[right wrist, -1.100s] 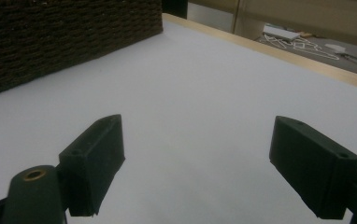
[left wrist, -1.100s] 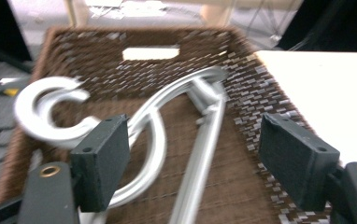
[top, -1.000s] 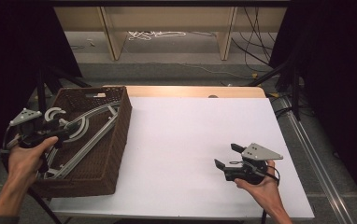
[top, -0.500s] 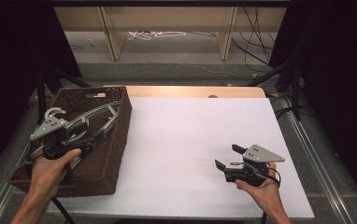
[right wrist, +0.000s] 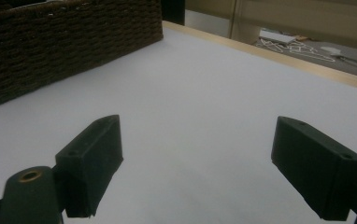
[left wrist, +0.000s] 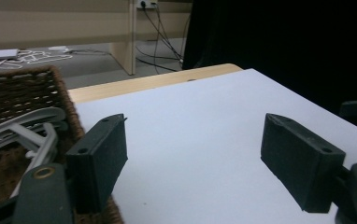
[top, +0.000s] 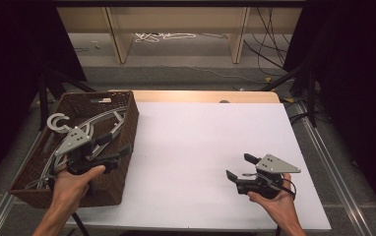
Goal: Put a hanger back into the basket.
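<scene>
Left tongs, wide open and empty, have slid from 9 o'clock toward the basket's 3 o'clock rim, leaving the hangers ungrasped; right tongs stay open and idle.

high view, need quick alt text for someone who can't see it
A person's left claw, jaws open and empty, hovers over a dark brown woven wicker basket holding grey plastic clothes hangers. The right claw rests open on the white tabletop.
</scene>
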{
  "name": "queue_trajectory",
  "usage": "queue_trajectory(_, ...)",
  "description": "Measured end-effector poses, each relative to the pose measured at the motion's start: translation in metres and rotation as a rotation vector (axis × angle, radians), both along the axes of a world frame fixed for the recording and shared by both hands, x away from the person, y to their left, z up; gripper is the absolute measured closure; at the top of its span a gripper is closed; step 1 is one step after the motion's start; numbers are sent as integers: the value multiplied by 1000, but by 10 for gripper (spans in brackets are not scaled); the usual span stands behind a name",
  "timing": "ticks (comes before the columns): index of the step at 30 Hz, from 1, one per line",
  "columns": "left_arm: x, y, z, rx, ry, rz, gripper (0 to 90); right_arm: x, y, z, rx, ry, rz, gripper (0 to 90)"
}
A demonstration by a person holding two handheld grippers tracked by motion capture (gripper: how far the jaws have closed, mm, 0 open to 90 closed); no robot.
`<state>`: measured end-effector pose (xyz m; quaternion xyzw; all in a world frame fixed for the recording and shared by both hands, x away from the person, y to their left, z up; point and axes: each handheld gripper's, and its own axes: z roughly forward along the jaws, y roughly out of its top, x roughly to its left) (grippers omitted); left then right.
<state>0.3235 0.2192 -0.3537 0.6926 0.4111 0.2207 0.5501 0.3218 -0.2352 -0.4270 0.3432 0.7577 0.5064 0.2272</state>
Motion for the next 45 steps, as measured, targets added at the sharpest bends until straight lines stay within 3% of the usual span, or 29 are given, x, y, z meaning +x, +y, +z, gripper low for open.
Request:
queue_trajectory(2, -2, -6, -2, -1, -10, -15, 226, -2, -1, 1, -3, 18, 13, 173)
queue_trajectory(8, -10, -25, -10, -17, -32, -78, 220, -8, -1, 1, 12, 13, 5, 171)
queue_trajectory(15, -15, -40, -25, 24, -69, -118, 211, -15, 0, 0, 28, -10, 3, 168)
queue_trajectory(23, -24, -41, -42, 39, -128, -144, 201, -23, -1, -3, 28, -20, -13, 165)
queue_trajectory(24, -25, -40, -43, 34, -126, -145, 195, -25, -2, -3, 27, 0, -10, 163)
queue_trajectory(34, -31, -34, -63, 22, -118, -158, 178, -35, 0, -2, 60, -37, -8, 163)
queue_trajectory(36, -32, -34, -66, 23, -139, -164, 173, -37, -1, -2, 58, -29, -3, 162)
queue_trajectory(37, -34, -33, -67, 48, -144, -160, 173, -37, 0, -3, 65, -41, -3, 162)
queue_trajectory(38, -34, -32, -68, 58, -148, -160, 172, -38, 0, -3, 72, -21, 3, 162)
queue_trajectory(41, -36, -29, -71, 33, -140, -144, 169, -40, -2, -4, 48, -31, -5, 162)
queue_trajectory(42, -36, -29, -72, 37, -141, -142, 169, -41, -1, -5, 58, -15, -17, 163)
queue_trajectory(43, -38, -29, -73, 35, -135, -134, 169, -40, -1, -6, 59, -34, -12, 162)
queue_trajectory(45, -39, -28, -75, 38, -137, -130, 169, -42, -2, -6, 45, -21, -12, 162)
